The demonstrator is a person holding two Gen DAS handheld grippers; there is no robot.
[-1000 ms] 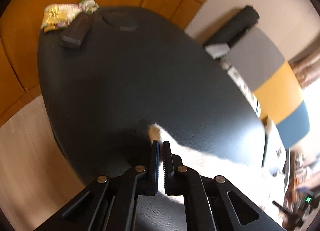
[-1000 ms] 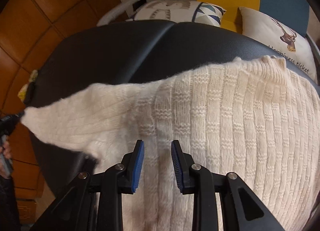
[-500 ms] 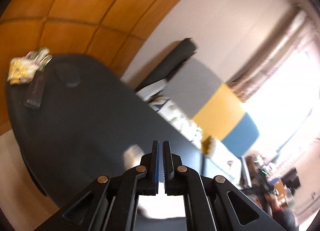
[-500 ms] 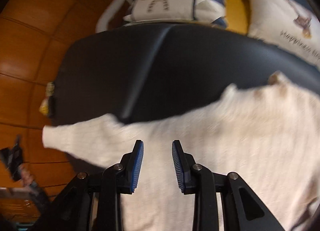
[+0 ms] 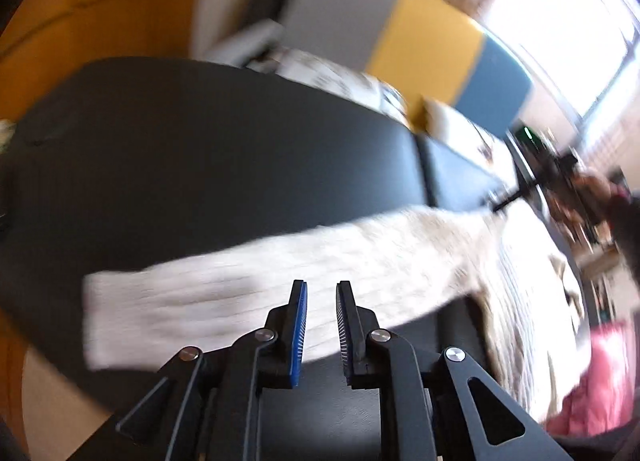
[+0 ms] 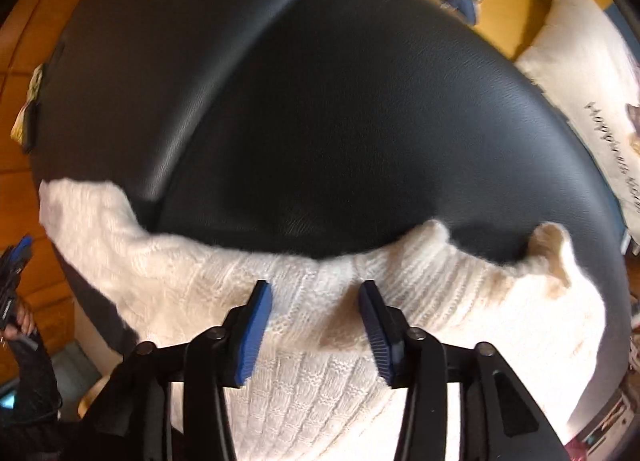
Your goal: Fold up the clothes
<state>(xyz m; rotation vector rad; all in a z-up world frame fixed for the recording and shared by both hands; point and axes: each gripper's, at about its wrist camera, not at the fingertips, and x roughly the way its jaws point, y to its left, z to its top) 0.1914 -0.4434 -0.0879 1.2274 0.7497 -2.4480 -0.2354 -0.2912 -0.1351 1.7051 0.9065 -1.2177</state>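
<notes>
The surface is a broad, rounded slab of black padded leather with a seam running across it, sitting over a warm orange wooden floor. A cream knitted sweater lies on its near part, body bunched toward the right gripper, one sleeve stretched flat out toward the left edge. The right gripper's blue-padded fingers stand wide apart just above the knit, holding nothing. The left gripper hovers over the sleeve with only a narrow gap between its fingers, also empty. Behind the surface stand printed cushions against a wall panelled in grey, yellow and blue, with a bright window to the right. Something pink lies beside the sweater; it is too blurred to identify.
</notes>
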